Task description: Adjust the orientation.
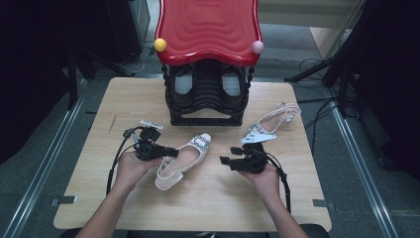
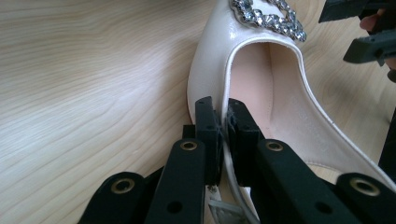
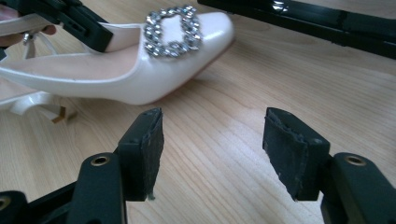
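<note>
A cream slingback shoe with a rhinestone buckle lies in the middle of the table, toe toward the rack. My left gripper is shut on the shoe's side wall; in the left gripper view the jaws pinch the cream rim of the shoe. My right gripper stands open just right of the shoe, its pads apart over bare wood. The shoe lies a short way ahead of it. The matching second shoe rests at the right rear.
A black shoe rack with a red wavy top stands at the table's far middle, with dark shoes inside. Its black base bar runs behind the cream shoe. Cables trail on the floor at right. The wooden table has bare surface near me.
</note>
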Available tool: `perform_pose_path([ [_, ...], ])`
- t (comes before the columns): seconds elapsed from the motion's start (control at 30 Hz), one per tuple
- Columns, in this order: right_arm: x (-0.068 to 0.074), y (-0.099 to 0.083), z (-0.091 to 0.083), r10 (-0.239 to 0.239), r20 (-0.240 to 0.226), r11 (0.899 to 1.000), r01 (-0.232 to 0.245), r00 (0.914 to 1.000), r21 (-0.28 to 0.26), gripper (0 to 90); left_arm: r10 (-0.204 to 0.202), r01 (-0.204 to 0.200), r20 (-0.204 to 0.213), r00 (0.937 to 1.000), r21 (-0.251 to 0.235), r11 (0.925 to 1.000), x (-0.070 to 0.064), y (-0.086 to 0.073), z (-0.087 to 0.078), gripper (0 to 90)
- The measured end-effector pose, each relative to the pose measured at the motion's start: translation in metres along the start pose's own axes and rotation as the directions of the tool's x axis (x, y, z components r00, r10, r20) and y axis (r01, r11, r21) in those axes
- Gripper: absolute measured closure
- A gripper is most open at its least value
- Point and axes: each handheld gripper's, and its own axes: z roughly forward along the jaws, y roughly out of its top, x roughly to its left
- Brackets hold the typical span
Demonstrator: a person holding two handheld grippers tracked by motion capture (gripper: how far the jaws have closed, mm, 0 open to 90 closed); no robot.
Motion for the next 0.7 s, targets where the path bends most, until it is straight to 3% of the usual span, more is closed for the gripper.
perform_pose_path([
  [0.27,0.002,-0.001,0.003,0.012,-0.013,1.0,-0.012,0.9998,-0.01,47.2,-0.039,0.039,-0.003,0.9992,0.024,0.9989,0.002,0.001,0.021,85.0],
  [0.33,0.003,-0.001,0.005,0.009,-0.004,1.0,-0.009,1.0,-0.01,48.3,-0.018,0.018,-0.016,0.9997,0.023,0.9996,0.001,0.001,0.021,84.2],
  [0.43,0.004,-0.001,0.008,0.011,-0.005,1.0,-0.011,0.9999,-0.009,50.0,-0.008,0.008,0.009,0.9999,0.003,1.0,-0.002,0.003,0.017,74.3],
  [0.5,0.005,-0.001,0.01,0.001,0.001,1.0,-0.001,1.0,-0.012,52.5,0.019,-0.019,-0.028,0.9994,0.008,0.9998,-0.004,0.003,0.013,68.1],
  [0.63,0.009,-0.001,0.014,-0.029,0.006,0.999,0.029,0.9996,-0.018,61.7,0.013,-0.013,-0.014,0.9998,-0.007,0.9999,-0.006,0.005,0.004,59.4],
  [0.7,0.01,-0.001,0.016,-0.031,-0.002,0.999,0.031,0.9995,-0.017,66.5,0.03,-0.031,-0.026,0.9992,-0.026,0.9992,-0.009,0.008,-0.005,56.5],
])
